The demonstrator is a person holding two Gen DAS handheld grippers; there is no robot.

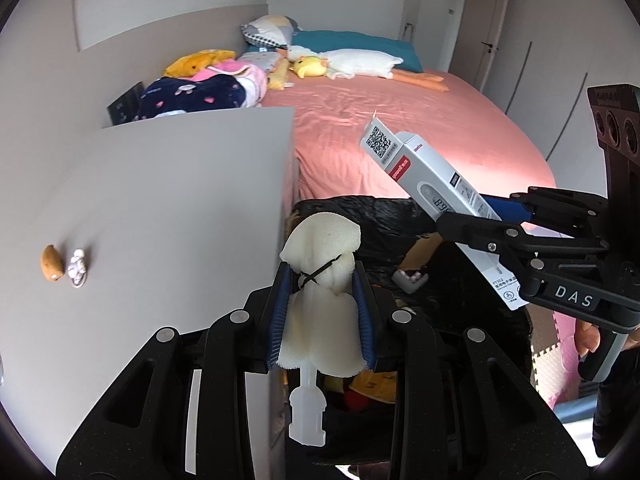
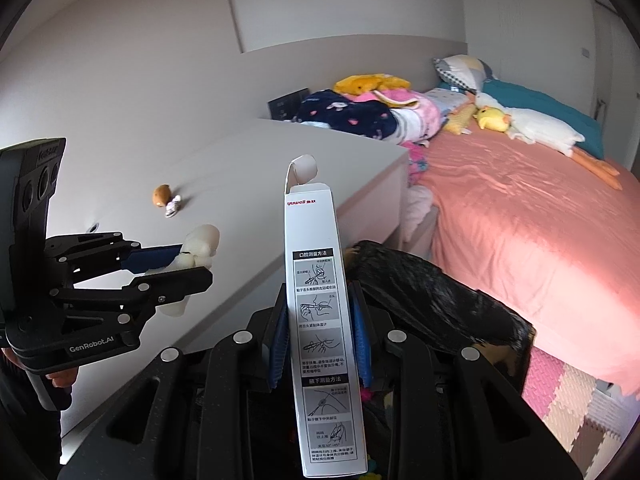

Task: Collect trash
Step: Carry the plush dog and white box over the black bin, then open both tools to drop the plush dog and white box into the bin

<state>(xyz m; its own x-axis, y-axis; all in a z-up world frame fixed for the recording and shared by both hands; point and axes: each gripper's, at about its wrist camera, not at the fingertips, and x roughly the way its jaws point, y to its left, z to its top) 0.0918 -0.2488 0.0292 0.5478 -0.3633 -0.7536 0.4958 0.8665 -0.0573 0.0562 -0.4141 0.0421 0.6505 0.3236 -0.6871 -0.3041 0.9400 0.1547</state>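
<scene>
My left gripper [image 1: 320,280] is shut on a lump of white foam [image 1: 320,240] with a white plastic stem hanging below it. My right gripper [image 2: 318,300] is shut on a long white thermometer box [image 2: 316,280] that stands upright, its top flap open. In the left wrist view the right gripper [image 1: 468,216] comes in from the right with the box [image 1: 424,168] tilted up to the left. In the right wrist view the left gripper [image 2: 192,264] and its foam [image 2: 202,240] hang at the left. A black trash bag [image 1: 380,220] [image 2: 432,292] lies open below both grippers.
A white cabinet top [image 1: 180,200] at the left holds a small brown object [image 1: 51,263] and a small white figurine [image 1: 77,268]. A bed with a pink sheet [image 1: 400,128], clothes and plush toys stands behind the bag. Foam floor tiles [image 2: 560,392] lie at the right.
</scene>
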